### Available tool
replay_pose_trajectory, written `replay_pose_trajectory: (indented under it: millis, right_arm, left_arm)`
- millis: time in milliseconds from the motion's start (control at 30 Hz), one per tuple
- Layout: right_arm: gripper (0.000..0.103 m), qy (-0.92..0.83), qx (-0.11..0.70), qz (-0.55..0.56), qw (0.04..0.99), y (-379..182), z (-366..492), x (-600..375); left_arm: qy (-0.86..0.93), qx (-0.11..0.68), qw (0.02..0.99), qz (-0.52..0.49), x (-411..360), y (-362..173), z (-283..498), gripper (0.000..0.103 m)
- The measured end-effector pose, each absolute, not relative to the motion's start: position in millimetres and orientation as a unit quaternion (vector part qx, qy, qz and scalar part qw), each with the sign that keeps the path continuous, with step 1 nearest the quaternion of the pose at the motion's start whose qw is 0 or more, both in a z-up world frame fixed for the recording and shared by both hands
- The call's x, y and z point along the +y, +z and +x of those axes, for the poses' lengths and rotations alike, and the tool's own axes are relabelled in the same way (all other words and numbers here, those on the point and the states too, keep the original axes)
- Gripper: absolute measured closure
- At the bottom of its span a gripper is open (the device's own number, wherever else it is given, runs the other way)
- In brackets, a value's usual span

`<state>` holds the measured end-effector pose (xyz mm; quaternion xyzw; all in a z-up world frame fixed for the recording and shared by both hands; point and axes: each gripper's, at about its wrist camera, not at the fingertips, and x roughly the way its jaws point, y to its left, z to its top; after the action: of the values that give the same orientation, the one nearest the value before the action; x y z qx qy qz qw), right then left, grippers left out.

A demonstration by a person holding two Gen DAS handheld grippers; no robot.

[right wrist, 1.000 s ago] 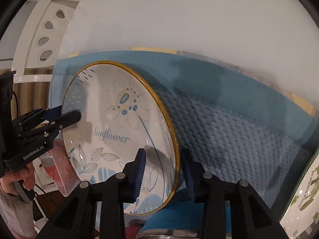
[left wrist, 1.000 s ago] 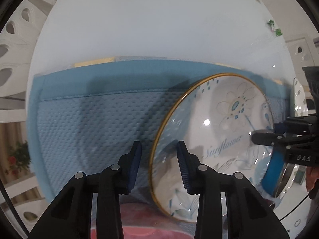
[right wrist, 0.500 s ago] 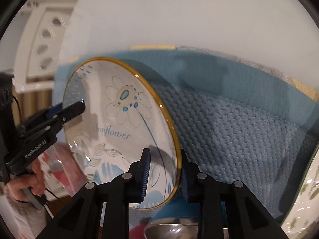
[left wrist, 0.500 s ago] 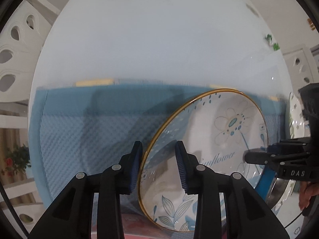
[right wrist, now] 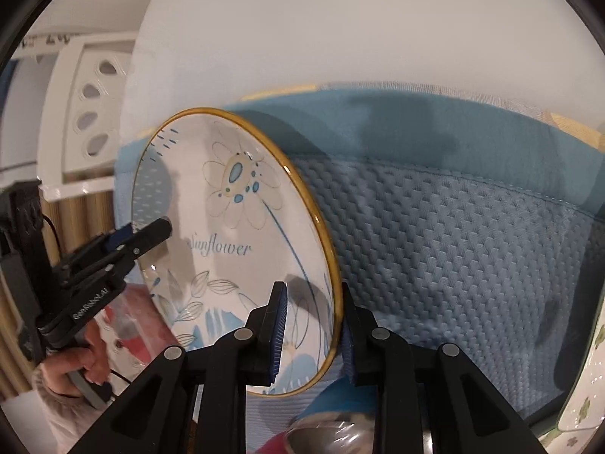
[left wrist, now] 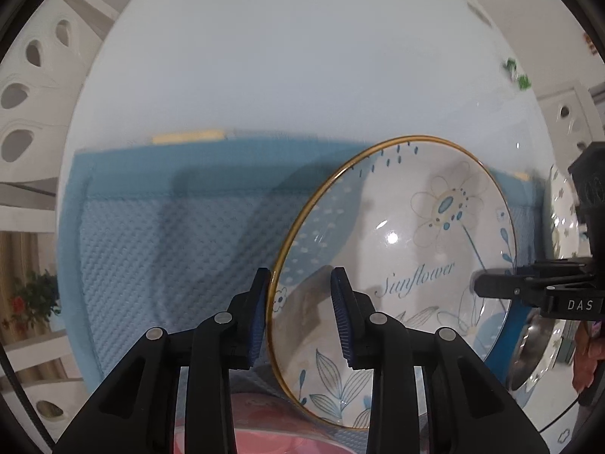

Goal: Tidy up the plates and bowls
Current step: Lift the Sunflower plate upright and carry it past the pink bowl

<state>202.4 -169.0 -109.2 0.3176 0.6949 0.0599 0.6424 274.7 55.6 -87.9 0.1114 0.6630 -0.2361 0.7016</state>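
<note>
Plate (left wrist: 397,265), pinched by both grippers' closed jaws, above blue quilted mat (right wrist: 453,246), white wall (left wrist: 283,56) behind.

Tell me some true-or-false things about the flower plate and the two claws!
1. The plate has the word "Sunflower" on it. True.
2. The plate lies flat on the blue mat. False: it is tipped up on edge, above the mat.
3. Both claws reach the plate's rim, one at each side. True: the left claw straddles one edge, and the right claw straddles the opposite edge.
4. The plate's rim is red. False: it is golden yellow.
5. The flower on the plate has a blue middle. True.
6. A green cloth lies behind the plate. False: the mat there is blue, with a bumpy weave.
</note>
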Motion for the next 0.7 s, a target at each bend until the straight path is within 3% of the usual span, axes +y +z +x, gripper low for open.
replay_pose_trajectory:
  millis: [700]
  right_arm:
    - [0.077, 0.066, 0.656, 0.34, 0.671, -35, 162, -180]
  left_arm:
    - [-0.261, 0.608, 0.742, 0.113, 74, -1, 265, 0.074]
